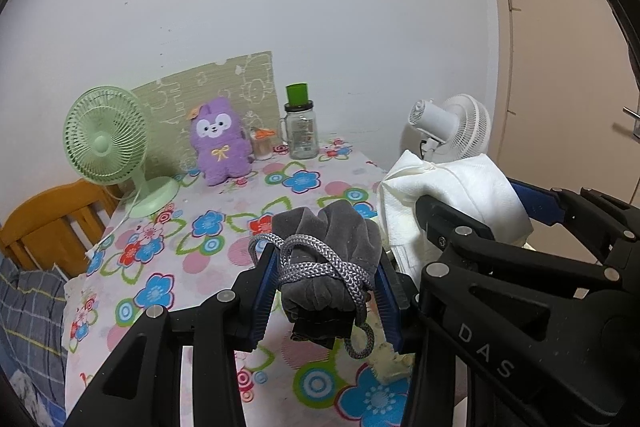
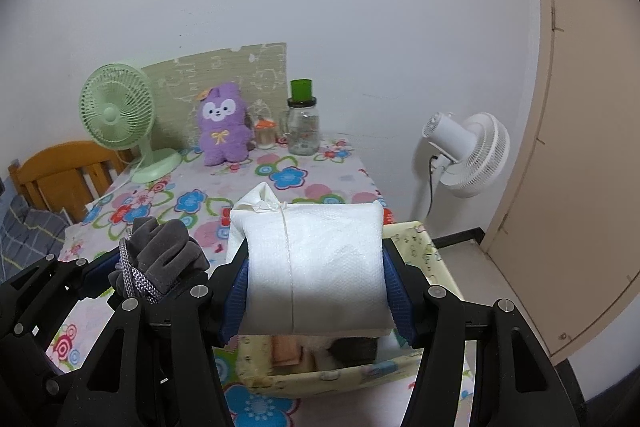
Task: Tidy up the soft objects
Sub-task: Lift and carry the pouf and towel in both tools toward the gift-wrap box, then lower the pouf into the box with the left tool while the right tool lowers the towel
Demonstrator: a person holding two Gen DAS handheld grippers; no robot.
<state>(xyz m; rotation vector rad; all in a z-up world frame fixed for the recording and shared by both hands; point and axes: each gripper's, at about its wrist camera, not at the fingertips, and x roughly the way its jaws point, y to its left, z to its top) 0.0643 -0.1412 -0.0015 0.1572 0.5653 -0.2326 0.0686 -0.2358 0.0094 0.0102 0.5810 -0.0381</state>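
Note:
My left gripper (image 1: 326, 291) is shut on a grey velvet pouch (image 1: 328, 247) wound with a grey cord, held above the floral tablecloth. That pouch (image 2: 166, 255) also shows at the lower left of the right wrist view. Just to its right, my right gripper (image 2: 316, 291) is shut on a white tied bag (image 2: 316, 263), its blue pads pressing both sides. The white bag (image 1: 448, 191) hangs over a cream fabric basket (image 2: 416, 239) that holds other soft items, mostly hidden under the bag. A purple plush toy (image 1: 218, 143) sits upright at the back of the table.
A green desk fan (image 1: 106, 143) stands at the back left, a glass jar with a green lid (image 1: 301, 131) and a small cup at the back. A white fan (image 2: 468, 155) stands on the floor to the right, by a door. A wooden chair (image 1: 52, 219) is at left.

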